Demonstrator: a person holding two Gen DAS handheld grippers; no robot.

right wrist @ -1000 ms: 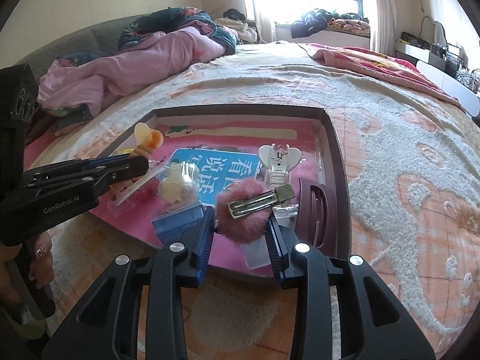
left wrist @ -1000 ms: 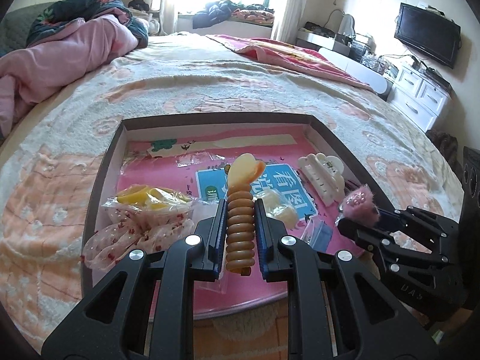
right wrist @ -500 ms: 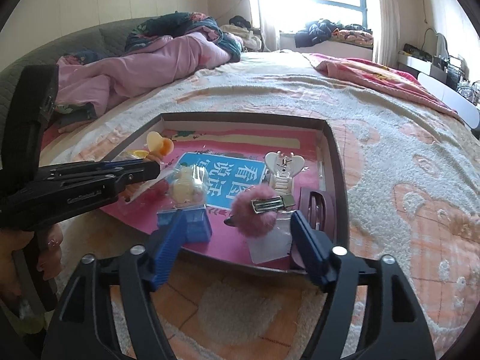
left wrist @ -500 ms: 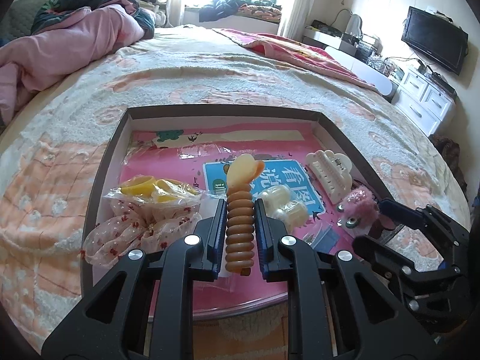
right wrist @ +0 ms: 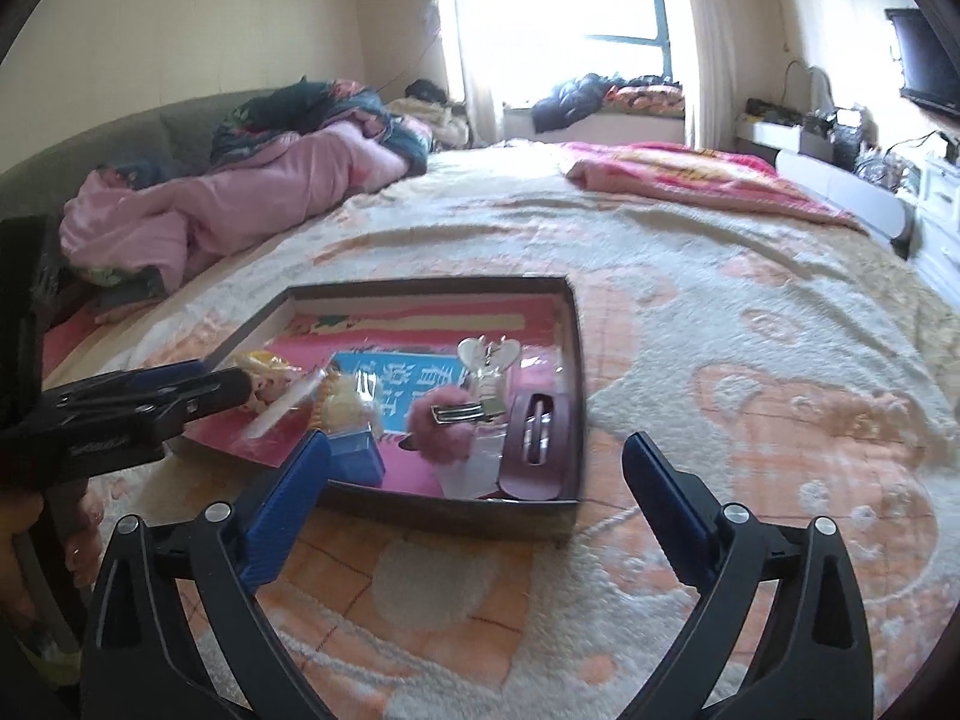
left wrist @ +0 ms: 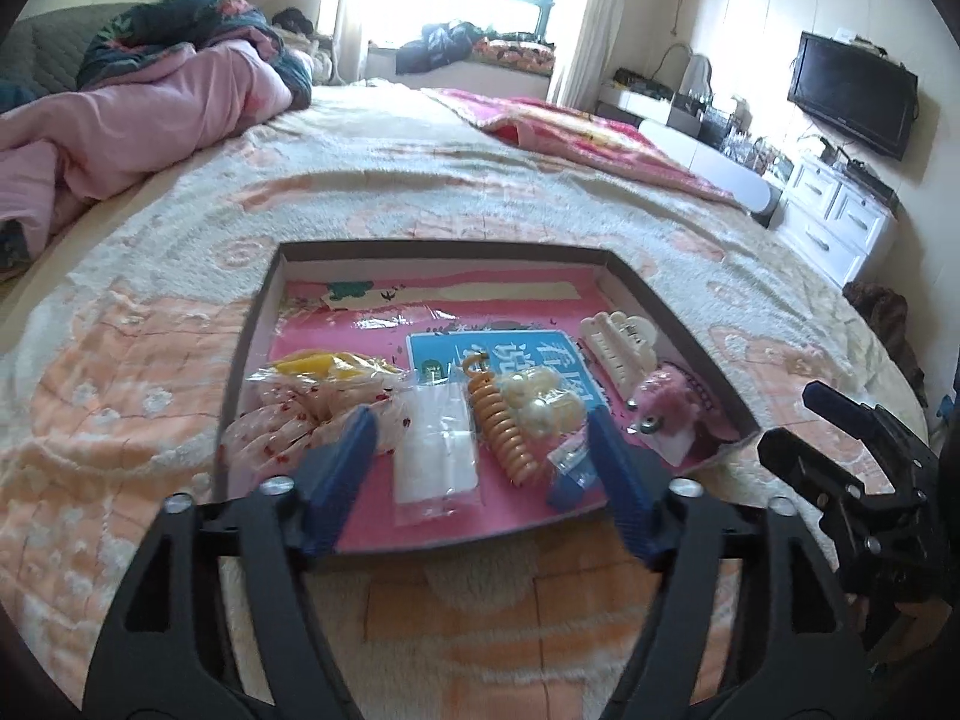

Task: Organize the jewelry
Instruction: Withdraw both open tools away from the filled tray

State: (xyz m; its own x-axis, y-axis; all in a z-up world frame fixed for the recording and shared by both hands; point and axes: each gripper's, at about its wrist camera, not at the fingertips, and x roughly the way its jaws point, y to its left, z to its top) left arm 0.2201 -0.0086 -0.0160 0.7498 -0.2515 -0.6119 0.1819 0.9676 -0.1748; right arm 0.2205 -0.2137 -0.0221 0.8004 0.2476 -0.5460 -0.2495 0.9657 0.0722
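My left fingers (left wrist: pixel 480 468) are opening wide with nothing pressed between them; the coil hair tie (left wrist: pixel 501 435) lies free on the pink floor of the tray (left wrist: pixel 654 306), below and between the two blue pads. My right fingers (right wrist: pixel 474 483) are opening too, about as wide as they go, and hold nothing; the fluffy pink clip (right wrist: pixel 450 420) lies in the tray ahead of them, just beside the dark maroon clip (right wrist: pixel 534 438) at the near right corner.

What could go wrong from here: the tray sits on a soft bed cover (left wrist: pixel 150 420), so a push on its near rim could tip it and slide the loose pieces together. The coil tie is springy and may roll against the cream beads (left wrist: pixel 543 402) touching its right side. The clear packet (left wrist: pixel 435 456) just left of it is slippery, and a pad dragging across could pull it along. My two tools are near each other, so they could knock together over the tray.

The coil tie's long axis runs from the near edge away toward the far wall of the tray, leaning a little left at the far end, where its orange curl points. The metal bar on the fluffy clip runs roughly crosswise, left to right, in the right view
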